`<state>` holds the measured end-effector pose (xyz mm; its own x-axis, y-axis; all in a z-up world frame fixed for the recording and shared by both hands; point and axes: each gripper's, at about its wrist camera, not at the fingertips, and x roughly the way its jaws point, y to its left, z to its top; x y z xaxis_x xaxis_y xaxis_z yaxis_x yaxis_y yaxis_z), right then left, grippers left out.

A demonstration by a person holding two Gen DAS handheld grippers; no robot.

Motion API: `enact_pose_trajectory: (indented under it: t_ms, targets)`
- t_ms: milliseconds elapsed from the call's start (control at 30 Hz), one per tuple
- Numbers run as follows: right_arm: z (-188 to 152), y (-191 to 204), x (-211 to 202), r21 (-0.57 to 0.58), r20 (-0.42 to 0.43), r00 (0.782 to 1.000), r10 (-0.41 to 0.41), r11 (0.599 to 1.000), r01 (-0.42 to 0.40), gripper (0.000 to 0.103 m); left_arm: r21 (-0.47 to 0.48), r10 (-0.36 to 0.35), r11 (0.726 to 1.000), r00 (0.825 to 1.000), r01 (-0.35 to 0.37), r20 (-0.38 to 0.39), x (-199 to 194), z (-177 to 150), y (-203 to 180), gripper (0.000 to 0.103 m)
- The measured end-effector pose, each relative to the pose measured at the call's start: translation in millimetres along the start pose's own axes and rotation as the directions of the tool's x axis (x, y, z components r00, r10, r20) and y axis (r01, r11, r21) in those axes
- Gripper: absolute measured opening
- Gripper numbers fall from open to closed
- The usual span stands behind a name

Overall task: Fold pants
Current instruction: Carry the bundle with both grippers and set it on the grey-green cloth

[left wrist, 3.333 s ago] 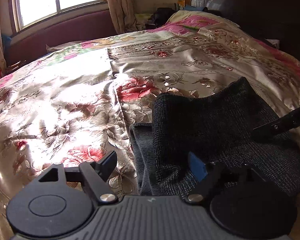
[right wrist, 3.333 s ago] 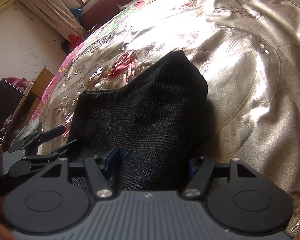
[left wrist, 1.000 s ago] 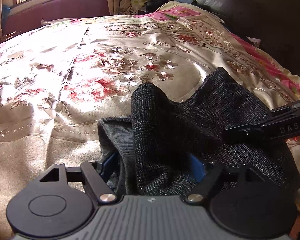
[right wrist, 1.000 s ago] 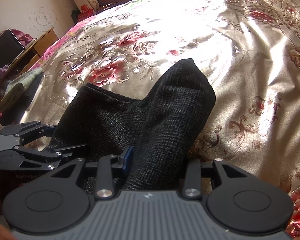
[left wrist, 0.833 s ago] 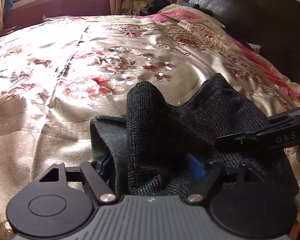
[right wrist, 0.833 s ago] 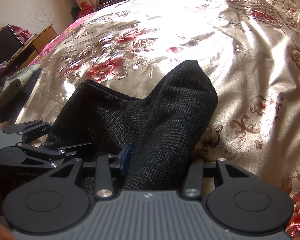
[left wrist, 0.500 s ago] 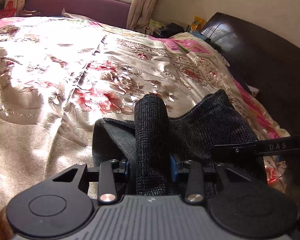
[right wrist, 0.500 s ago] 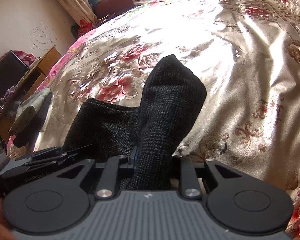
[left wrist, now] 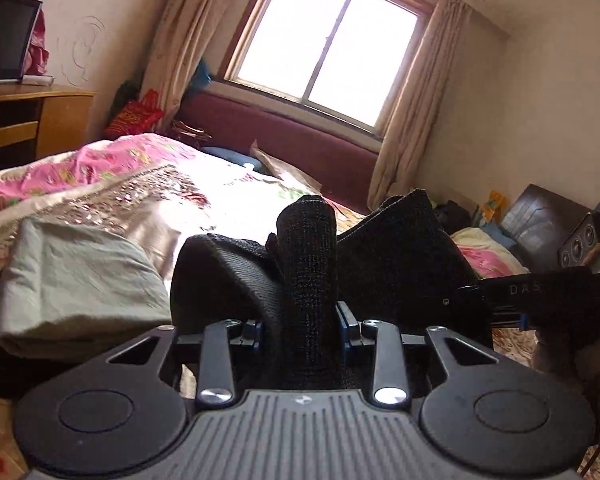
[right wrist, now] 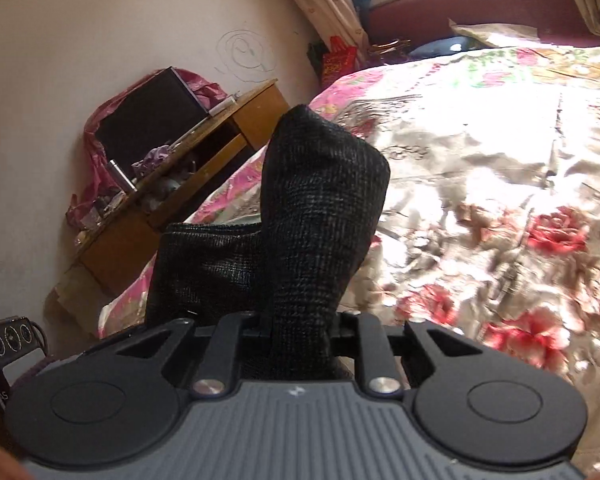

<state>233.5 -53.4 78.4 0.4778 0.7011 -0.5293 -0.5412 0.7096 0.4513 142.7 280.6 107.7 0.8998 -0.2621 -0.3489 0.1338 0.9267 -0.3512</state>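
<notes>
The pants [left wrist: 396,264] are bunched in both my hand-held grippers and hang above the bed [left wrist: 140,200], dark checked cloth with a ribbed waistband showing on one side. My left hand-held gripper [left wrist: 305,326] has its jaws closing, and a thick fold of the pants sits pinched between the blue pads [left wrist: 342,320], standing up past them in a rounded hump. My right hand-held gripper [right wrist: 300,328] is clamped on another fold, which rises out of the jaws as a tall, blunt peak; more of the cloth sags to the left of it. In the left view, the right hand-held gripper comes in from the right edge, level with the pants and touching them. A pale folded cloth [left wrist: 76,280] lies at the near left edge of the bed, just beside the pants. The bed carries a shiny floral cover [right wrist: 500,208], brightly sunlit toward the far edge under the window [left wrist: 324,40]. A wooden desk [right wrist: 188,184] stands against the wall beyond the left edge of the bed.
</notes>
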Motion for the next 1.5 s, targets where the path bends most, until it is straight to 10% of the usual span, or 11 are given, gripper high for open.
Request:
enact_pose_trajectory:
  t_ms: [267, 433, 567, 800, 933, 1167, 1500]
  targets:
    - [70, 61, 186, 0.065, -0.137, 0.968, 0.21, 0.977, -0.203, 0.02, -0.005, 0.224, 0.974, 0.974, -0.224, -0.038, 22, 81, 124, 0.046]
    - [68, 57, 273, 0.084, -0.248, 0.958, 0.146, 0.988, -0.129, 0.021, -0.002, 0.332, 0.94, 0.918, -0.34, -0.217, 69, 59, 193, 0.047]
    - [47, 48, 318, -0.059, -0.321, 0.947, -0.017, 0.998, -0.002, 0.047, -0.009, 0.356, 0.93, 0.906, -0.368, -0.23, 72, 33, 217, 0.064]
    - [48, 25, 279, -0.062, -0.184, 0.983, -0.006, 0.998, -0.006, 0.049, 0.051, 0.413, 0.91, 0.894, -0.411, -0.171, 41, 24, 200, 0.075]
    - [32, 47, 234, -0.254, -0.005, 0.998, -0.058, 0.966, 0.055, 0.052, 0.236, 0.519, 0.835, 0.854, -0.497, -0.036, 32, 21, 163, 0.075]
    - [21, 52, 246, -0.267, -0.093, 0.97, -0.223, 0.945, 0.191, 0.041, 0.24, 0.587, 0.797, 0.804, -0.555, -0.091, 46, 15, 148, 0.076]
    - [-63, 89, 71, -0.231, 0.015, 0.993, -0.118, 0.966, 0.119, 0.044, 0.216, 0.493, 0.847, 0.87, -0.485, 0.018, -48, -38, 21, 0.099]
